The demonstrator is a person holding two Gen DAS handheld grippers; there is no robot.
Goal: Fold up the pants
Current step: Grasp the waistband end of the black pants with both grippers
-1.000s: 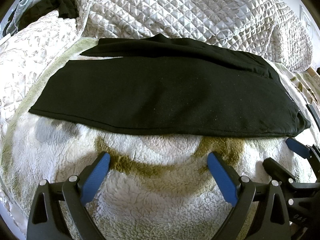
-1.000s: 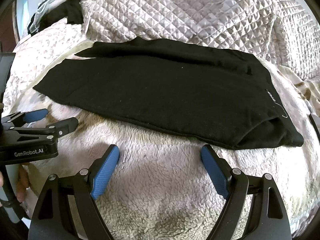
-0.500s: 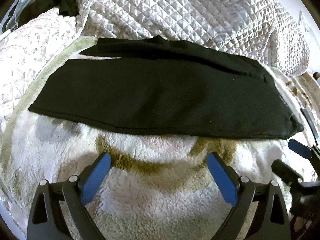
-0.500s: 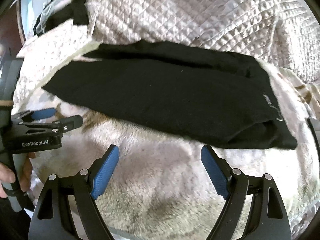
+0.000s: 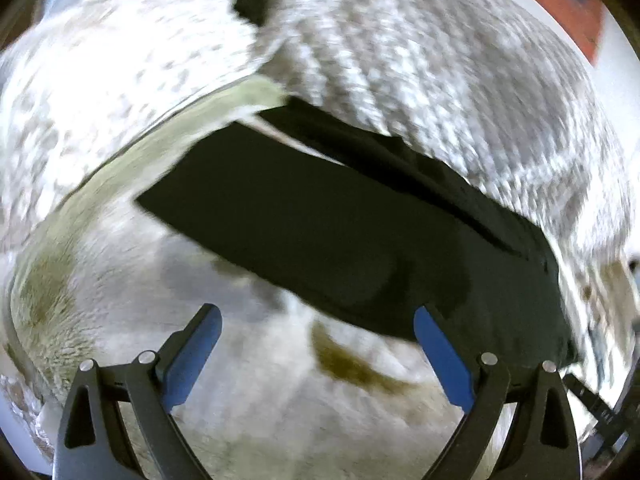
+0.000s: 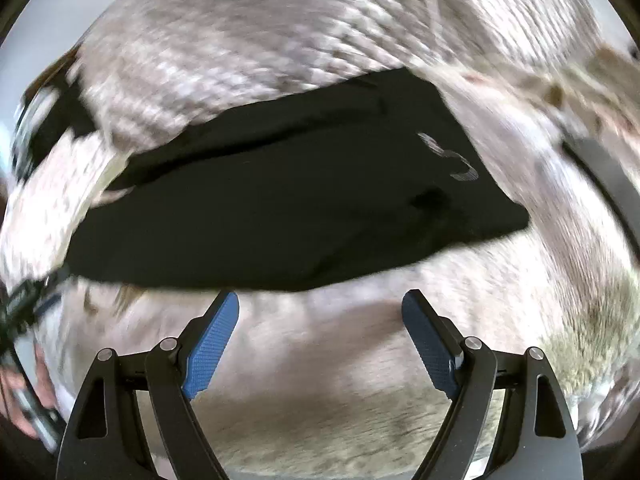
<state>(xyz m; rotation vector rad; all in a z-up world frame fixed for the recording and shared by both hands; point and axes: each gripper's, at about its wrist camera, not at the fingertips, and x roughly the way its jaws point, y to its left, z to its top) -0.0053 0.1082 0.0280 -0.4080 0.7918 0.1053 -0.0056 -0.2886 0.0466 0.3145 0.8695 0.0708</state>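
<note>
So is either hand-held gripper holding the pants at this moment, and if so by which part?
Nothing is held. The left hand-held gripper and right hand-held gripper are both open over the fleece blanket, short of the black pants.

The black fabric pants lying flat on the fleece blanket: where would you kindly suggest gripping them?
Probably at the black fabric pants near hem, approaching low from the near side: that long edge lies flat just ahead of the open right gripper, with bare fleece blanket before it.
</note>
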